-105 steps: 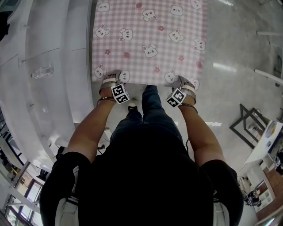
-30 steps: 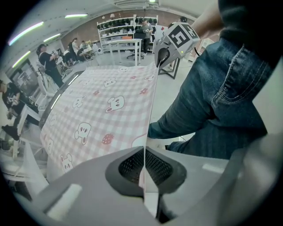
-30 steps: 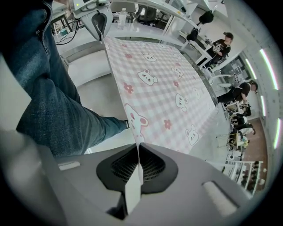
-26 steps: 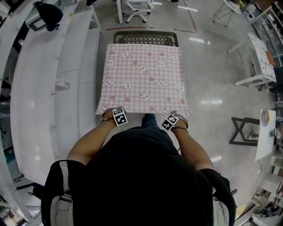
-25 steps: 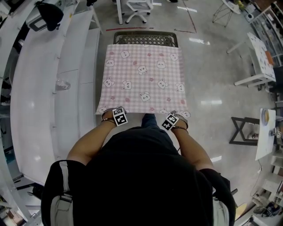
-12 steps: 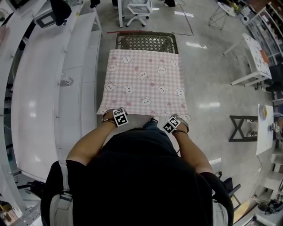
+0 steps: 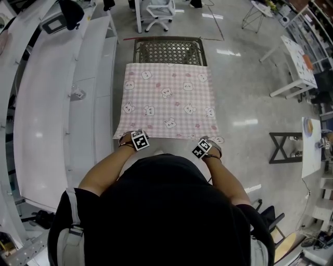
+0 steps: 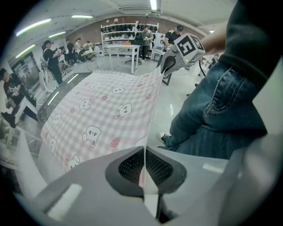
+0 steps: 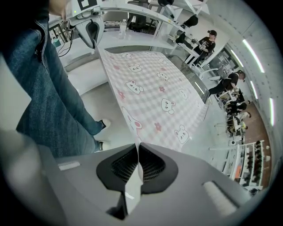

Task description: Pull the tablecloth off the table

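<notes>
1. Cloth (image 7: 166, 98), pink check with small bear faces, lies spread flat over the table (image 7: 169, 50). Only a strip of the table's dark mesh top shows, at the far end beyond the cloth.
2. The near edge of the cloth is held up by the two grippers, just in front of the person.
3. The left gripper (image 8: 144, 164) is clenched on the near left corner. In its own view the two dark pads are pressed together with the thin cloth edge between them.
4. The right gripper (image 9: 136, 165) is clenched in the same way on the near right corner, with the cloth edge pinched between its pads.
5. In each gripper view the near edge runs stretched to the other gripper, which shows at its far end with the marker cube.
6. The person's leg (image 8: 212, 110), in jeans, stands just beside this edge, on the side away from the table.
7. A long white counter (image 7: 47, 104) runs along the left of the table, and a white chair (image 7: 158, 8) stands beyond its far end.
8. Other people show far behind in both gripper views, well apart from the table.
</notes>
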